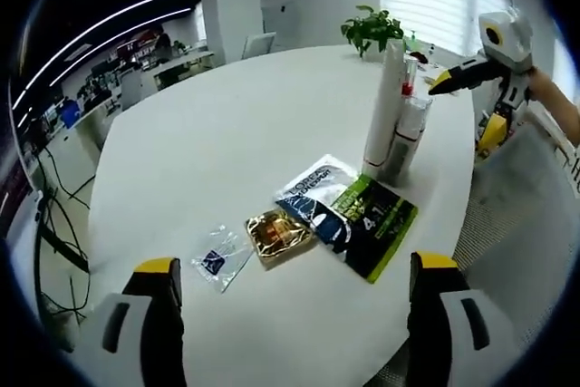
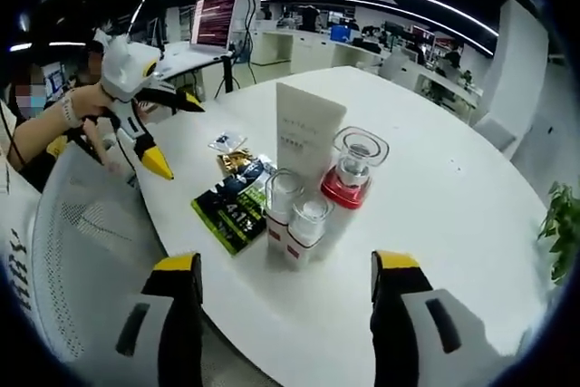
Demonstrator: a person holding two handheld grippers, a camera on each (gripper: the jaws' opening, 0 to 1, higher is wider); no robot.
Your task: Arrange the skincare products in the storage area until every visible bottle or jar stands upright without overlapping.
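Observation:
Near the table's edge stands a cluster of upright products: a tall white tube [image 1: 385,97] [image 2: 308,129], a clear bottle with a red collar [image 2: 352,168], and two small clear-capped bottles [image 2: 294,215] [image 1: 408,138]. Beside them lie flat sachets: a green-black one [image 1: 376,219] [image 2: 228,208], a blue-white one [image 1: 317,195], a gold one [image 1: 279,233] [image 2: 237,162] and a small clear packet [image 1: 217,258] [image 2: 227,141]. My left gripper [image 1: 296,267] [image 2: 177,133] hovers open, short of the sachets. My right gripper [image 2: 285,265] [image 1: 469,106] is open too, off the table's edge, facing the bottles.
The round white table [image 1: 236,124] has bare surface beyond the products. A grey mesh chair [image 2: 63,251] [image 1: 521,197] stands close to the edge. A potted plant [image 1: 372,29] sits at the far side. Desks and a lit screen [image 2: 216,17] lie beyond.

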